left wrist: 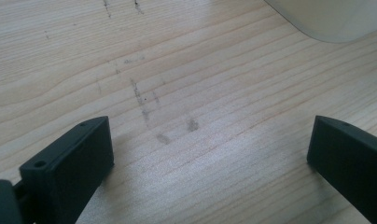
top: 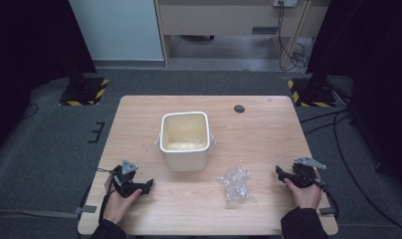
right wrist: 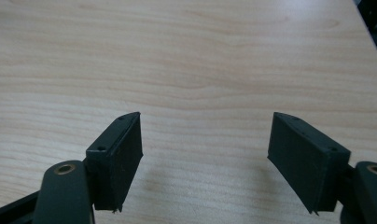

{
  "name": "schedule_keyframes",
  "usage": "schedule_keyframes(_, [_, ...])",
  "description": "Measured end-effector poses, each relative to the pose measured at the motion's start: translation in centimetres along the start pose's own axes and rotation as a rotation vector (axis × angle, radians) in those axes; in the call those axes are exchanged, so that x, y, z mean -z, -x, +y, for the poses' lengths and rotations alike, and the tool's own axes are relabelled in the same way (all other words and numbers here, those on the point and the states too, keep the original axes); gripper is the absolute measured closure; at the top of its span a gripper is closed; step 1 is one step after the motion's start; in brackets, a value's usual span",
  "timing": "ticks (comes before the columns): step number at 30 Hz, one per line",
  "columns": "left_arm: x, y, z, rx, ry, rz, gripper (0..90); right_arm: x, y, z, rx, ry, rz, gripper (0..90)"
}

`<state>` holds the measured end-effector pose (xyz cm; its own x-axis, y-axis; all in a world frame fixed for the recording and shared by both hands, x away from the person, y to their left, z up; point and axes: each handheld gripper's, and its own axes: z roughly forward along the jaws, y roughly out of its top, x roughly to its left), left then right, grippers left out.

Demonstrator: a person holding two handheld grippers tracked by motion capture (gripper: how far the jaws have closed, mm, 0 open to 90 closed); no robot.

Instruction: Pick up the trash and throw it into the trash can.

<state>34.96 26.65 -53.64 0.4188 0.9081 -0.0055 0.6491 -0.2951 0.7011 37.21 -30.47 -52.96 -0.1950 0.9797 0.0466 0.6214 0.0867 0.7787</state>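
**Near the front edge: two spread tools, a crumpled wrapper and an open bin**

Along the near edge of the wooden surface (top: pixel 268 124) both hands rest low, each holding a tool. The left tool (top: pixel 148 184) lies toward the front-left corner, its jaws spread wide and holding nothing; the left gripper view shows bare scuffed wood between them and a curved white corner of the bin at the top right. The right tool (top: pixel 278 172) sits toward the front-right corner, jaws likewise spread and empty over clean wood in the right gripper view.

Between the two tools, nearer the right one, lies a crumpled clear plastic wrapper (top: pixel 235 181), a little in from the front edge. Beyond it, at mid-surface, stands a white rectangular bin (top: pixel 185 158), open at the top, apart from the wrapper. A small dark grommet (top: pixel 239 108) sits near the far edge.

The work at hand looks like picking the wrapper up and dropping it into the bin. The right tool is the closer one, so it should probably go in low and sideways toward the wrapper's thickest bunch, since thin film will likely slip from a shallow pinch. Closing on a raised fold rather than a flat edge ought to hold better. The lift should clear the bin's near rim before release, and the left tool could steady the bin's wall if it shifts.
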Motion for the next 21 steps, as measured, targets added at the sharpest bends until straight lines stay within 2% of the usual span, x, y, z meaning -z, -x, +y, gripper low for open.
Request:
schedule_keyframes(5, [0.1,-0.1,-0.1,-0.007,-0.001,-0.005,0.0,0.8,-0.3,0.6,0.011,0.032,0.006,25.8])
schedule_keyframes(9, [0.1,-0.2,-0.1,-0.014,-0.002,-0.010,0.0,1.8,-0.8,1.4,0.015,0.093,0.017,25.4])
schedule_keyframes(16, [0.1,-0.2,-0.1,-0.014,-0.003,-0.008,0.0,2.9,-1.5,2.5,0.013,0.132,0.043,25.3])
schedule_keyframes(17, [0.1,-0.2,-0.1,-0.014,-0.003,-0.008,0.0,3.6,-1.8,3.1,0.014,0.162,0.051,25.2])
schedule_keyframes(18, [0.1,-0.2,-0.1,-0.014,-0.003,-0.008,0.0,3.6,-1.8,3.1,0.014,0.162,0.051,25.2])
schedule_keyframes(19, [0.1,-0.2,-0.1,-0.014,-0.003,-0.008,0.0,4.2,-2.1,3.6,0.008,0.193,0.062,24.7])
schedule_keyframes(21, [0.1,-0.2,-0.1,-0.014,-0.003,-0.007,0.0,4.7,-2.3,4.0,0.002,0.216,0.071,24.1])
